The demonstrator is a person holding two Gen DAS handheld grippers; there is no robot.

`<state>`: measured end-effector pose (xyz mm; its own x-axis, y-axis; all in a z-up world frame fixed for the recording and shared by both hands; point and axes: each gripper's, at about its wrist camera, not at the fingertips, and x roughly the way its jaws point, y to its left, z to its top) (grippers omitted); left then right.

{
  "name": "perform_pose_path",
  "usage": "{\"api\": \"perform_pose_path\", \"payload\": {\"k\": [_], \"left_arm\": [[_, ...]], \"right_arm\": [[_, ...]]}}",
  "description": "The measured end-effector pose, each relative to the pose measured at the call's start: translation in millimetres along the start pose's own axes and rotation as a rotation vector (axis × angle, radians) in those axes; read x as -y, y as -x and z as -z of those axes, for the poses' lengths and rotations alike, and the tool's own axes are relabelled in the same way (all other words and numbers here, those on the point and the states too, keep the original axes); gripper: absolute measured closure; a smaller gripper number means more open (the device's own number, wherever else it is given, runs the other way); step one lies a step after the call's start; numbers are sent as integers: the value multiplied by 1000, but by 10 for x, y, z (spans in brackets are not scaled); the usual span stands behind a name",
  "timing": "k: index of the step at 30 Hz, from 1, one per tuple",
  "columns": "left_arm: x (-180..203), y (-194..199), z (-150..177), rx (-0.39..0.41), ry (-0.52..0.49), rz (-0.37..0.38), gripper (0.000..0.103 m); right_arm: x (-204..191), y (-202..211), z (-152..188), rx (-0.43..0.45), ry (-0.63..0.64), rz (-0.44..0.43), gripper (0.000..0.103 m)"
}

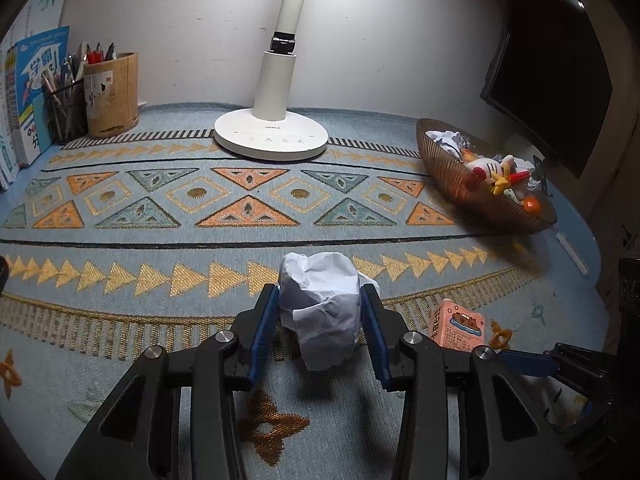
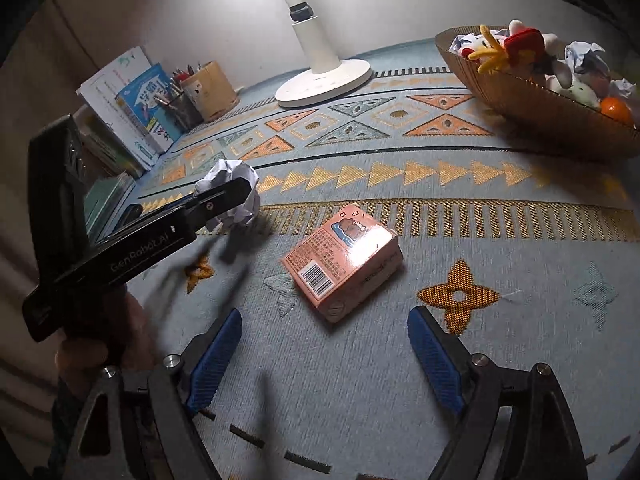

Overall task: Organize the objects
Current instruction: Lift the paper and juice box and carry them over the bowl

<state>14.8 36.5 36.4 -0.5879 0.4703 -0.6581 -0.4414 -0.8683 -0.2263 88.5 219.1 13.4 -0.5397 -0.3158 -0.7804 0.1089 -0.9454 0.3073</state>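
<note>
A crumpled white paper ball (image 1: 320, 304) sits between the blue pads of my left gripper (image 1: 320, 292), which is shut on it. The ball hangs just above the patterned cloth and casts a shadow below. The right wrist view shows the same paper ball (image 2: 234, 184) at the left, in the left gripper (image 2: 224, 200). A pink box (image 2: 344, 260) with a barcode lies on the cloth just ahead of my right gripper (image 2: 326, 314). That gripper stands open with nothing between its pads. The pink box (image 1: 456, 324) also lies to the right of the ball.
A brown bowl (image 1: 472, 196) at the right holds plush toys, paper balls and an orange. A white lamp base (image 1: 272, 136) stands at the back. Pen holders (image 1: 112, 96) and books (image 1: 36, 92) line the back left. A dark monitor (image 1: 552, 64) stands behind the bowl.
</note>
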Motion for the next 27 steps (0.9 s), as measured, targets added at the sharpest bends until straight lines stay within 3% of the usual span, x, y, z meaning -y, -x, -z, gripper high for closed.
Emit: {"api": "perform_pose_path", "payload": {"k": [6, 9, 16, 18, 20, 21, 27], "left_arm": [[-27, -16, 2, -4, 18, -11, 65], [-53, -18, 5, -2, 32, 1, 65], [-27, -42, 5, -14, 23, 7, 65], [-31, -43, 6, -14, 24, 7, 65], [-33, -42, 7, -14, 25, 5, 65], [-29, -42, 6, -14, 24, 2, 65], [63, -5, 5, 6, -15, -6, 65]], "right_arm": [[-106, -225, -282, 43, -23, 101, 28], [-199, -328, -369, 50, 35, 151, 36], [-152, -216, -225, 22, 71, 131, 38], [-207, -212, -166, 32, 107, 169, 39], [-284, -243, -156, 33, 140, 212, 56], [-313, -253, -158, 40, 152, 230, 56], [-85, -49, -180, 68, 66, 145, 61]]}}
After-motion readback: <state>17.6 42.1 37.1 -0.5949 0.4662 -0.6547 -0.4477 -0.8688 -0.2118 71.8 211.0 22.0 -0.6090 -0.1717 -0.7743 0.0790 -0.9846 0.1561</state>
